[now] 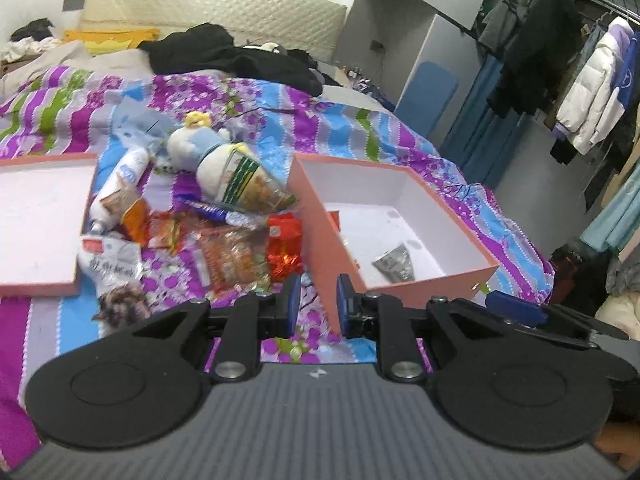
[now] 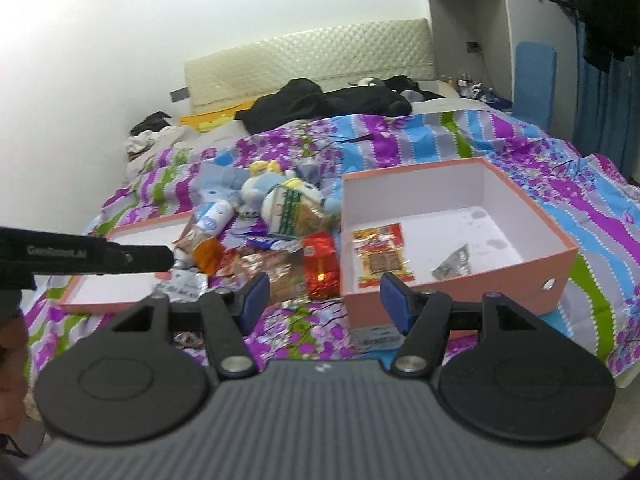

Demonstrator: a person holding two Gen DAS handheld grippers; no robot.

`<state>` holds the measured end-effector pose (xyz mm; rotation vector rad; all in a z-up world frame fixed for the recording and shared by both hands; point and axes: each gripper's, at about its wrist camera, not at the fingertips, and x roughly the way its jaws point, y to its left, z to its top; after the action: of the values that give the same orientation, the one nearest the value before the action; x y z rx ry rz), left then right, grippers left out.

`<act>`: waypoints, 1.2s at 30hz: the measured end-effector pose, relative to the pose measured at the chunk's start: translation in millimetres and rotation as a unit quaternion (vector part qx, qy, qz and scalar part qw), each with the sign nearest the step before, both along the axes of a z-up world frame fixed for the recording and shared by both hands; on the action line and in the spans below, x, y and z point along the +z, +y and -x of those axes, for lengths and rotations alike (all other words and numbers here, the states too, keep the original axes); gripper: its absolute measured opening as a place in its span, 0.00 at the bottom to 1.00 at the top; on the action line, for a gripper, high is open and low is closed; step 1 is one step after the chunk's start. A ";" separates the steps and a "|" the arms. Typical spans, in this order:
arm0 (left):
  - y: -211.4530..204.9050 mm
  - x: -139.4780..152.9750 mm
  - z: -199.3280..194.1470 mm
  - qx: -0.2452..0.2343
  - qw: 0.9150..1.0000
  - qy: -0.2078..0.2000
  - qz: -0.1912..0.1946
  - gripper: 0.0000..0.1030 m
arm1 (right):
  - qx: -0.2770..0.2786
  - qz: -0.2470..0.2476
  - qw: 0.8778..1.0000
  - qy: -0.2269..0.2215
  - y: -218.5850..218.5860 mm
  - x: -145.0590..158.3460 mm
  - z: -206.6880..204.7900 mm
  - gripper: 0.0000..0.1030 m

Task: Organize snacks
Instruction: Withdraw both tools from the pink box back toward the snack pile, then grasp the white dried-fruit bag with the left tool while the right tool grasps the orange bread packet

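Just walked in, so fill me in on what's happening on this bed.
A person with a gripper in each hand is sorting snacks into the pink box. Two packets lie inside already: a red-and-yellow one and a silver one. The snack pile waits beside it on the quilt. The left gripper and right gripper hold nothing, jaws apart.

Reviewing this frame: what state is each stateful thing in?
Pink box: open, holding two snack packets.
Box lid: off, lying upside down beside the snack pile.
Left claw: jaws apart, nothing between them.
Right claw: open, empty.
Red packet: outside the box.
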<state>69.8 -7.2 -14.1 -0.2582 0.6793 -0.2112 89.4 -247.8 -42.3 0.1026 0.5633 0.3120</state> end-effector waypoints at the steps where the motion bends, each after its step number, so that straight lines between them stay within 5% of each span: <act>1: 2.8 -2.3 3.1 0.003 1.000 0.002 0.001 0.21 | 0.003 -0.002 1.000 -0.001 2.2 -1.5 3.8 0.62; 12: 31.9 -30.4 35.5 0.044 0.999 0.019 0.002 0.24 | 0.046 -0.010 0.999 0.009 39.8 -21.4 19.8 0.62; 23: 70.1 -64.0 16.6 0.075 0.996 0.046 0.010 0.26 | 0.072 0.014 0.997 0.035 72.2 -45.2 0.7 0.62; 36: 129.1 -112.6 -42.0 0.145 0.986 0.083 0.008 0.68 | 0.113 0.044 0.992 0.031 122.2 -71.6 -52.2 0.62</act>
<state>111.8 121.9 -126.7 -0.3889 0.7952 0.0836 141.6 -125.6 -113.9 -0.0372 0.6512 0.5052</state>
